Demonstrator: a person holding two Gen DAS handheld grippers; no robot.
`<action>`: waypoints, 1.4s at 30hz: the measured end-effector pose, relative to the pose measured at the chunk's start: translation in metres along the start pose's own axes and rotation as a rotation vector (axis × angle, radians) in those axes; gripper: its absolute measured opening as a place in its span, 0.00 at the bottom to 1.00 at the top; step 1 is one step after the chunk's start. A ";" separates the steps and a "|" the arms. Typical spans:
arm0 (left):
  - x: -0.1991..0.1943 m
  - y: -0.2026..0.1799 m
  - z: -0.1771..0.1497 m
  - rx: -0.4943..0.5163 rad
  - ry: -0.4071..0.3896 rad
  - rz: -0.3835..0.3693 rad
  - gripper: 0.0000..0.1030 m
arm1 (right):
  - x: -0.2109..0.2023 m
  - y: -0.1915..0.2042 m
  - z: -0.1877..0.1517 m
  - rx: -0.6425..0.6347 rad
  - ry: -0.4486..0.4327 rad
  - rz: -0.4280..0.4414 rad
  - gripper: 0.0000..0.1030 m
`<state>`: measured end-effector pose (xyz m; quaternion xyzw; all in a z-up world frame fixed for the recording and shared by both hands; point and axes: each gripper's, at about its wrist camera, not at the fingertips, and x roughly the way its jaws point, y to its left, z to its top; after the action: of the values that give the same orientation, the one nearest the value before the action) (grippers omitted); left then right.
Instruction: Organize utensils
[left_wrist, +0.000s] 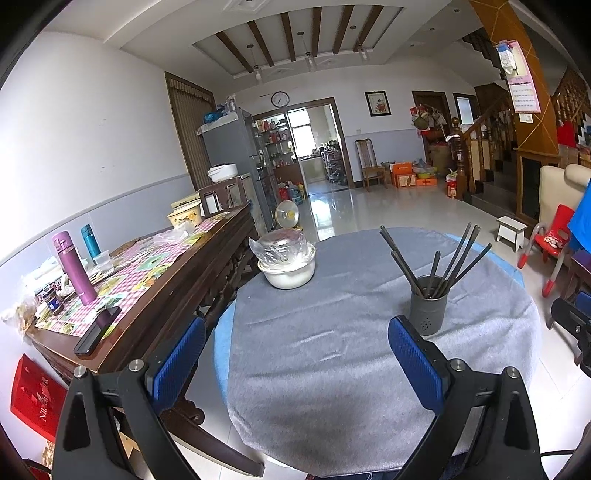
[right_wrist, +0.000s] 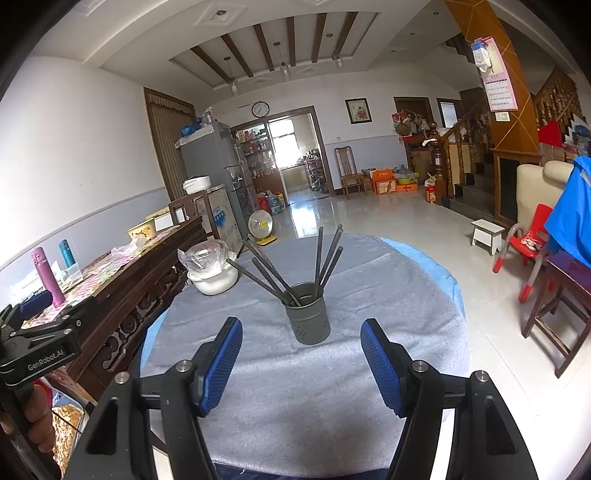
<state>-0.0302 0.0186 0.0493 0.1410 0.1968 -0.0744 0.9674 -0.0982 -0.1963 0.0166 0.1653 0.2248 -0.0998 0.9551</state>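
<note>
A grey perforated utensil holder (left_wrist: 428, 308) stands upright on the round table's grey cloth (left_wrist: 332, 350); it also shows in the right wrist view (right_wrist: 307, 314). Several dark chopsticks (left_wrist: 454, 262) stick out of it, fanned apart (right_wrist: 291, 269). My left gripper (left_wrist: 295, 354) is open and empty, with the holder just beyond its right finger (left_wrist: 413, 362). My right gripper (right_wrist: 301, 362) is open and empty, with the holder straight ahead between its blue pads (right_wrist: 221, 365).
A white pot with a plastic-wrapped lid (left_wrist: 286, 260) sits at the table's far left. A dark wooden sideboard (left_wrist: 159, 280) with bottles and clutter stands to the left. A wooden stool (right_wrist: 561, 314) and red child's chair (right_wrist: 528, 243) stand to the right. The left gripper's body shows at the left edge (right_wrist: 40, 343).
</note>
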 end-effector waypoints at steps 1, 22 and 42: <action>0.000 0.001 -0.001 -0.002 0.001 0.002 0.96 | 0.000 0.000 0.000 0.002 0.001 0.001 0.68; 0.007 0.019 -0.011 -0.043 0.035 0.015 0.96 | 0.003 0.003 -0.006 0.017 0.031 -0.023 0.68; 0.008 0.027 -0.018 -0.066 0.042 0.020 0.96 | 0.001 0.008 -0.006 0.005 0.031 -0.036 0.68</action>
<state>-0.0236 0.0483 0.0369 0.1127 0.2183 -0.0554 0.9678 -0.0972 -0.1867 0.0128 0.1651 0.2420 -0.1149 0.9492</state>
